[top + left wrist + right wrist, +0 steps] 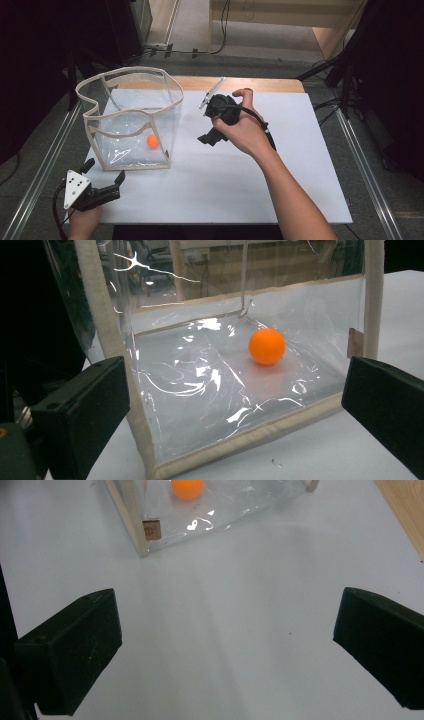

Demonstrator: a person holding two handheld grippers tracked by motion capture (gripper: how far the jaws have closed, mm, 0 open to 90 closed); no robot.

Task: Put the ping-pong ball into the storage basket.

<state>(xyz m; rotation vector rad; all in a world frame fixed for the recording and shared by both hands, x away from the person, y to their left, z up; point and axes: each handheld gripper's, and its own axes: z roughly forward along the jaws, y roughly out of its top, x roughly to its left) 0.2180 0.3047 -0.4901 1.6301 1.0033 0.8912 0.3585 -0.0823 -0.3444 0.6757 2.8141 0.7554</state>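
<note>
A clear plastic bag with beige trim stands open-topped on the left of the white sheet. An orange ball lies on its floor near the front right corner. My left gripper rests at the sheet's front left corner, just in front of the bag. It is open, and between its jaws I look through the bag's wall at the ball. My right gripper is held above the middle of the sheet, right of the bag, pointing down and left. This gripper is open with nothing in it. The ball and a bag corner lie beyond.
The white sheet covers a wooden table whose far edge shows. Metal rails run along both sides. Dark stands and cables crowd the right and back. A small brown tag sits on the bag's corner seam.
</note>
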